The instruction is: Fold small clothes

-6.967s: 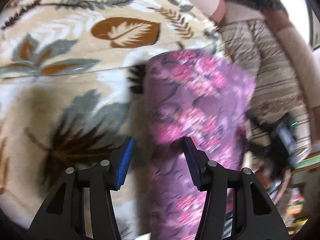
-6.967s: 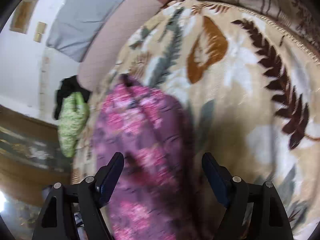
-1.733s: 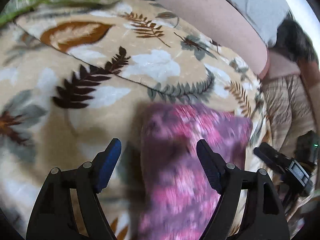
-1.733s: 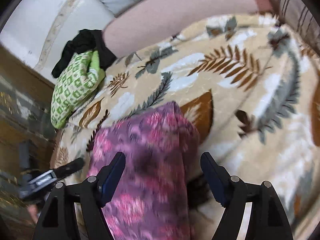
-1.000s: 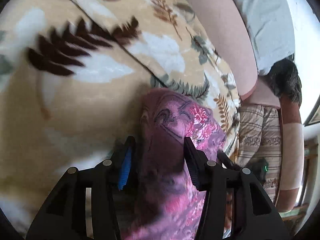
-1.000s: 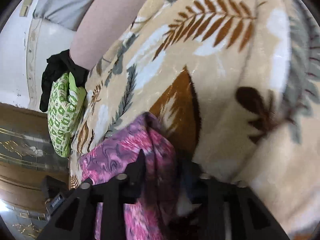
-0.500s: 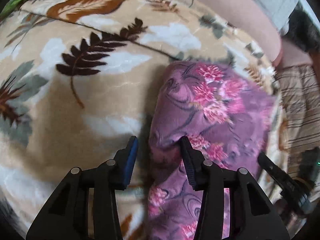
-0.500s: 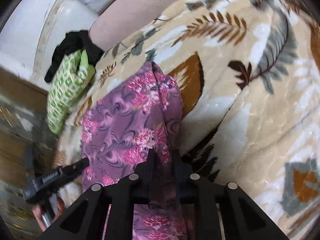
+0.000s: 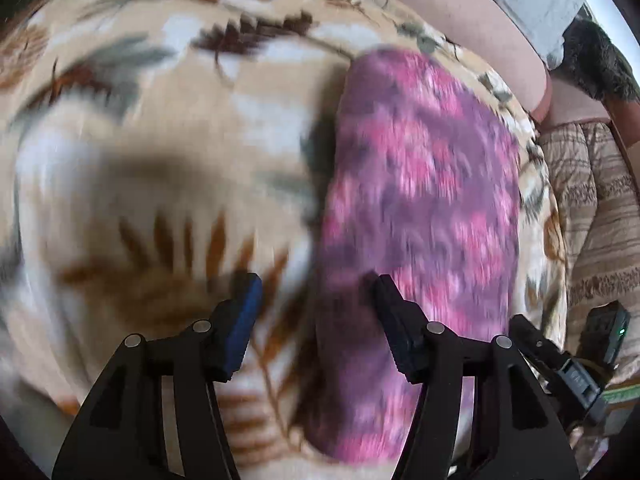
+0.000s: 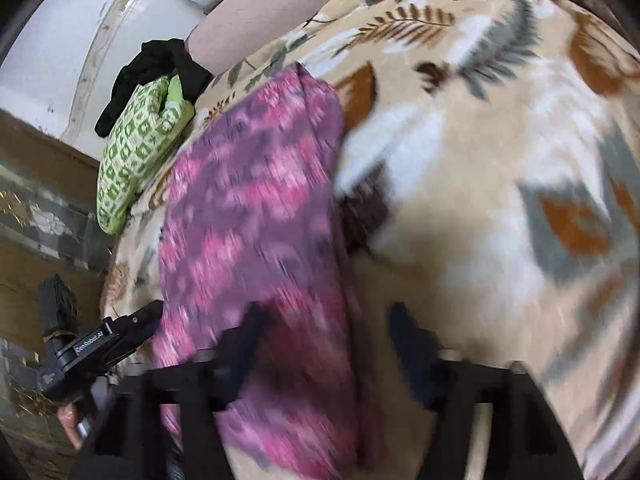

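Observation:
A purple cloth with pink flowers [image 9: 424, 184] lies folded in a long strip on the leaf-patterned blanket [image 9: 160, 160]. My left gripper [image 9: 316, 300] hovers at the strip's near left edge. Its jaws are opening, the edge lies between them and the pads do not press on it. In the right wrist view the same cloth [image 10: 256, 200] runs up the left half of the blanket [image 10: 480, 160]. My right gripper [image 10: 326, 328], blurred, stands over the strip's near right edge. Its jaws are opening too, clear of the fabric.
A green-and-white patterned cushion [image 10: 136, 152] and a black garment [image 10: 160, 64] lie at the blanket's far left end. A pinkish bolster [image 9: 460, 20] runs along the back. Striped beige fabric [image 9: 592, 200] hangs past the blanket's right edge.
Both grippers, pinched on the cloth's edges half a second ago, now stand wider with the fabric released. Both views have shifted along the strip and are motion-blurred.

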